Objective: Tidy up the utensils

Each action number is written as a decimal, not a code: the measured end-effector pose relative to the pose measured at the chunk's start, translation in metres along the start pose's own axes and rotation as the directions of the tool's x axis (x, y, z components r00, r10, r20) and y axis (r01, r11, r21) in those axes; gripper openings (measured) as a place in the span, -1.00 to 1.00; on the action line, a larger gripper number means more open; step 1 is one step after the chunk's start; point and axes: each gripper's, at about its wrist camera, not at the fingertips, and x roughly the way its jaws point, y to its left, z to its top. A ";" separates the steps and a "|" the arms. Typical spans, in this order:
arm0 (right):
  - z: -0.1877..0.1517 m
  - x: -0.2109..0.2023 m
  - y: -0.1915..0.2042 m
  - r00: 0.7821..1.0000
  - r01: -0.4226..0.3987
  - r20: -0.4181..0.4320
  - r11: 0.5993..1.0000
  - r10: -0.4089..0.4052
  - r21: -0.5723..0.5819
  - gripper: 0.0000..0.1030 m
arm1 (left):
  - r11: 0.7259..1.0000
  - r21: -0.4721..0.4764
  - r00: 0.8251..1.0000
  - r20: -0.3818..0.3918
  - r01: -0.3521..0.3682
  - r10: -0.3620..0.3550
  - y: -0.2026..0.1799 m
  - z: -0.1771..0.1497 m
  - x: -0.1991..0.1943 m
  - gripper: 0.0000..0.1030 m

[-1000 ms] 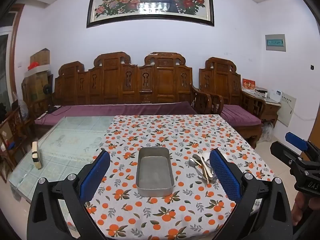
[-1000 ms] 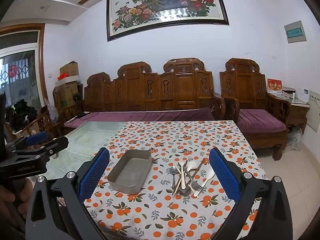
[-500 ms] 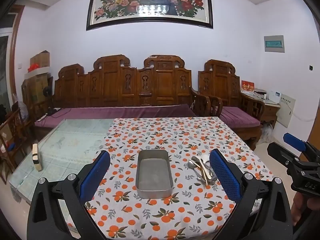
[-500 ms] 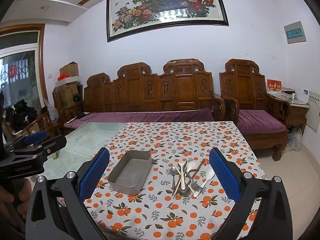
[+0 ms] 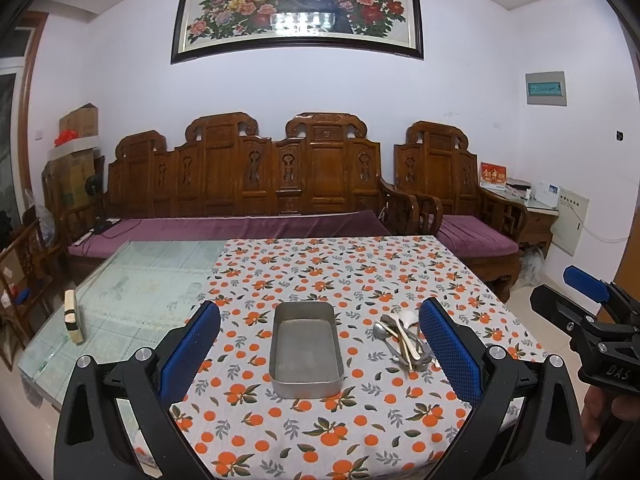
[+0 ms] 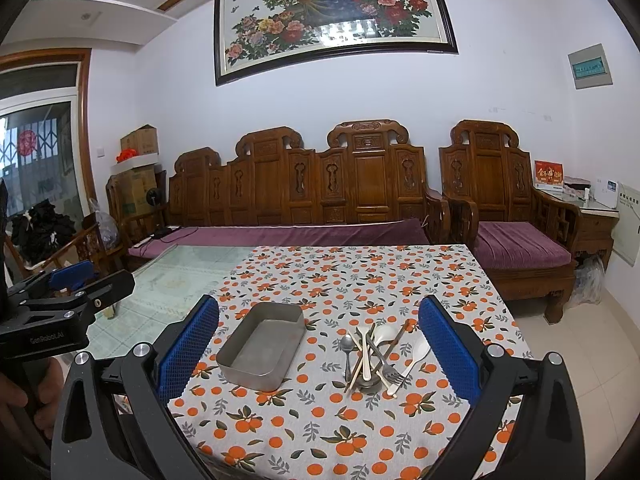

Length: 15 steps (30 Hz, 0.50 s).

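1. The left gripper [image 5: 320, 344], black-framed with blue textured pads, hangs above the near edge of the table with its jaws spread wide and nothing between them.
2. The right gripper [image 6: 319, 344], of the same build, is likewise wide apart and holds nothing; it hovers over the near edge, just to the right of the left one.
3. A rectangular grey metal tray [image 5: 305, 349] [image 6: 262, 351] sits empty on the orange-patterned tablecloth [image 5: 348, 268] [image 6: 360, 276], roughly mid-table, its long side running away from the left camera.
4. Just to the right of the tray, apart from it, lies a loose pile of utensils [image 5: 402, 340] [image 6: 374, 354].
5. In the right wrist view the pile shows a small metal spoon [image 6: 347, 350], a metal fork [image 6: 386, 364], a white plastic spoon [image 6: 412, 358], pale chopsticks [image 6: 362, 354] and a darker brown stick [image 6: 398, 336], all crossing one another.
6. The cloth covers the right part of the table; the left part is bare pale green glass [image 5: 140, 280], where a small block with a dark band [image 5: 72, 316] stands near the edge.
7. Behind the table stand a carved wooden bench with a purple cushion [image 5: 248, 184] and a matching armchair [image 5: 452, 196].
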 end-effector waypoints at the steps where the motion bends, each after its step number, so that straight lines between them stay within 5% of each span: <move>1: 0.000 0.000 0.000 1.000 -0.001 0.001 1.000 0.001 0.000 0.95 | 1.000 0.000 1.000 -0.001 -0.001 0.001 0.000 -0.001 0.000 0.87; 15: 0.002 -0.002 0.000 1.000 -0.001 0.000 1.000 0.001 -0.001 0.95 | 1.000 -0.001 1.000 -0.007 0.002 -0.002 0.001 -0.002 -0.001 0.87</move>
